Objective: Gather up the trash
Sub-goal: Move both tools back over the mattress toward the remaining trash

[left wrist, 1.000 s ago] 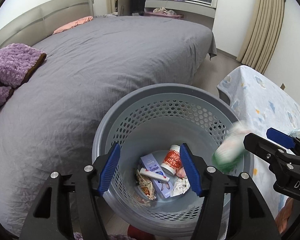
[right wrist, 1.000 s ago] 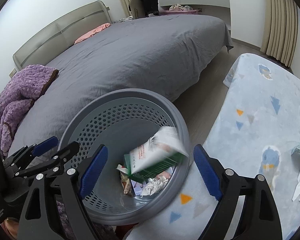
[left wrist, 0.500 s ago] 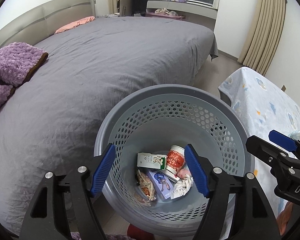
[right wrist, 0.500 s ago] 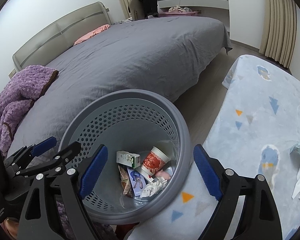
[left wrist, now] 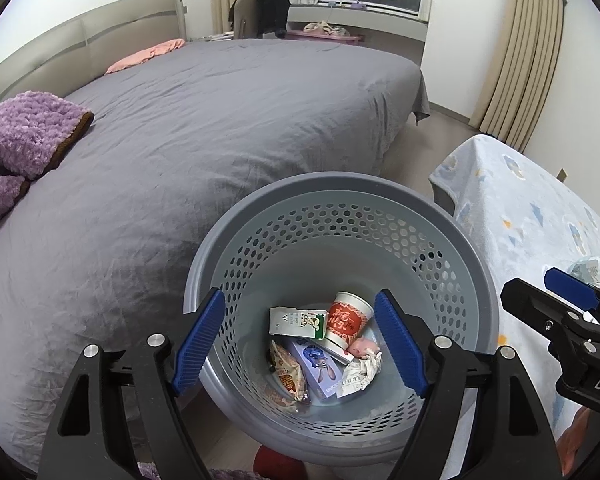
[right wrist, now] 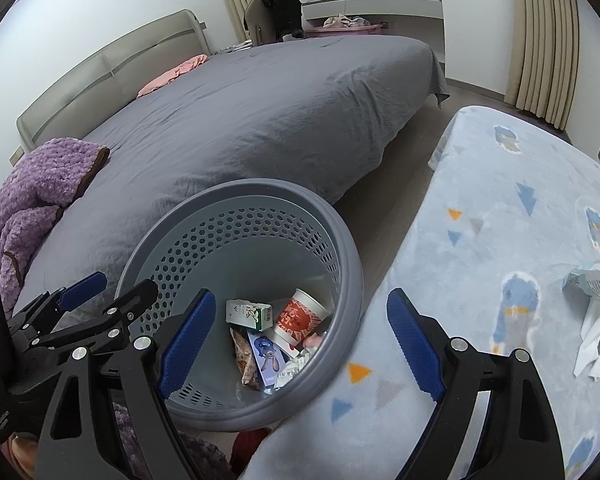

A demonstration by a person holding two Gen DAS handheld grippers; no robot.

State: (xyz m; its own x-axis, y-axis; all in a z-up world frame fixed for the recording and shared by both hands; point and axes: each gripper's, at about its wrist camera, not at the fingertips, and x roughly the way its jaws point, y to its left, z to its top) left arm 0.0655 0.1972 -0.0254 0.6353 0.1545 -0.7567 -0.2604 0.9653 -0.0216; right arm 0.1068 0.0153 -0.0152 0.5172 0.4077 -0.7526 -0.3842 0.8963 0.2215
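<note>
One perforated grey basket (left wrist: 340, 208) is seen holding one milk carton (left wrist: 296, 322), one red paper cup (left wrist: 346, 320), one snack wrapper (left wrist: 288, 374), one purple box (left wrist: 318, 368) and one crumpled paper (left wrist: 360, 372). The left gripper (left wrist: 300, 340), its jaws just having been opening, and the right gripper (right wrist: 300, 340) are both spread, nothing held between them.

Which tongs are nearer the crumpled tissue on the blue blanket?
Right. The right tongs hang open between basket and crumpled tissue; the left tongs are open over the basket, farther away.
</note>
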